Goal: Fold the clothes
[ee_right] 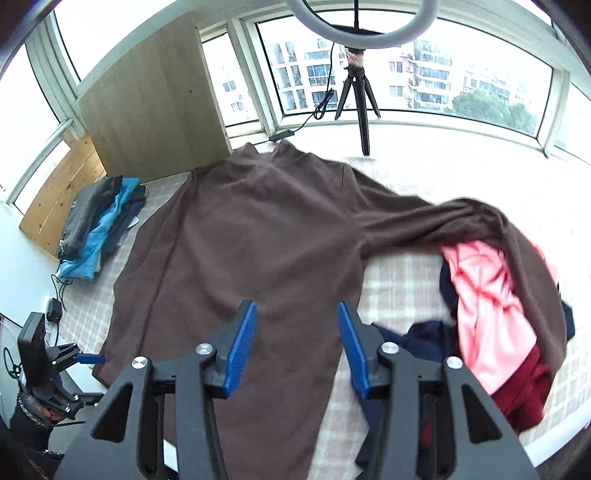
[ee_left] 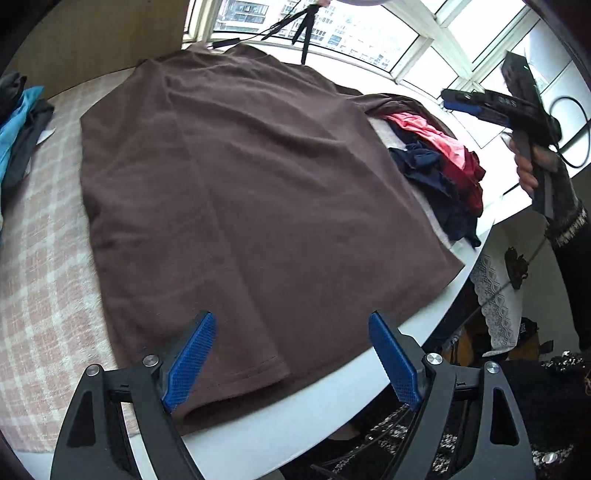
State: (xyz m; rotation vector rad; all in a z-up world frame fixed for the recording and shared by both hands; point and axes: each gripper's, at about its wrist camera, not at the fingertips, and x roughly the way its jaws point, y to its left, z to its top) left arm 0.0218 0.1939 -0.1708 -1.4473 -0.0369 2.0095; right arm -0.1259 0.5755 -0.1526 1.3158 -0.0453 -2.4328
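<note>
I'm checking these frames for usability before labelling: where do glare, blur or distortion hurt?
Left wrist view: windows blown out, strong fisheye bending, brown shirt sharp. Right wrist view: sill overexposed, the shirt's sleeve over the pink garment motion-smeared.

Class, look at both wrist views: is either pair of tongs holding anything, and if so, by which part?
Nothing is held. The left tongs and right tongs both stand open above the spread brown knit garment.

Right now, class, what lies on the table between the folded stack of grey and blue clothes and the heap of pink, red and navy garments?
The spread brown shirt fills that stretch, seen best in the right wrist view.
</note>
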